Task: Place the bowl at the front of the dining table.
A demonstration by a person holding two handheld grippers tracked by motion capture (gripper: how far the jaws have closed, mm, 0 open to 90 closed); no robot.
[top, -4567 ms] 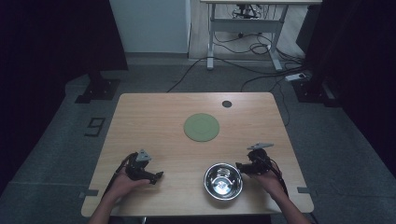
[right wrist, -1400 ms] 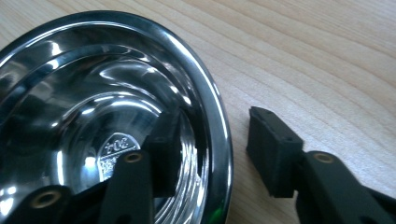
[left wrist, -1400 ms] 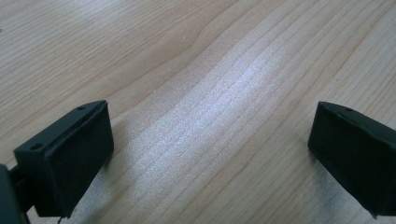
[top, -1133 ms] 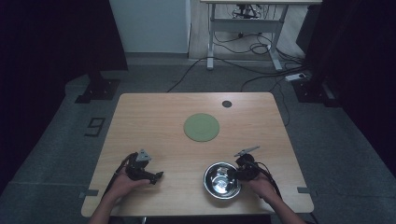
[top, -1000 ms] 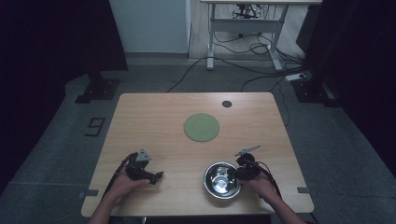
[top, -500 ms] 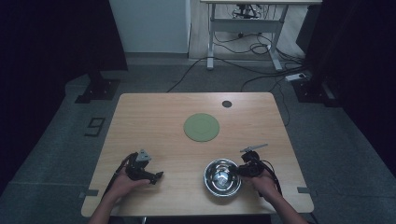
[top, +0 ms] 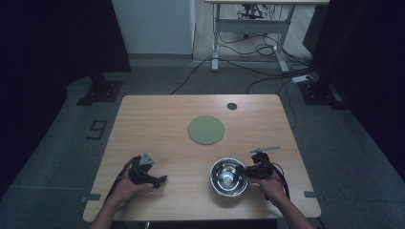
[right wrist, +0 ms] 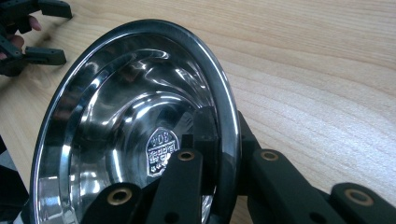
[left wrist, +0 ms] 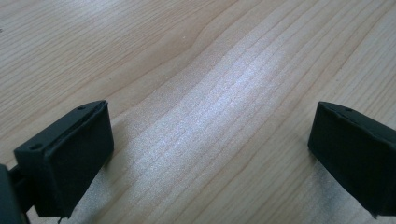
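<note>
Since the earliest frame, right gripper (top: 248, 172) has closed in from beside the steel bowl (top: 229, 177) onto its right rim, jaws clamped one inside, one outside. Wooden table (top: 157, 119): bowl at near edge, right of centre; green disc (top: 206, 130) mid-table. Left gripper (top: 160, 180) unmoved near left, jaws spread wide, empty.

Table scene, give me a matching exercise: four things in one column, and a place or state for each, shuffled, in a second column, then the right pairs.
Things:
1. steel bowl
2. green mat
3. left gripper
4. black disc

Places or states:
A. near the table's far edge
B. open over bare wood
C. rim clamped by the right gripper
D. flat at the table's middle

Pairs: 1-C, 2-D, 3-B, 4-A
</note>
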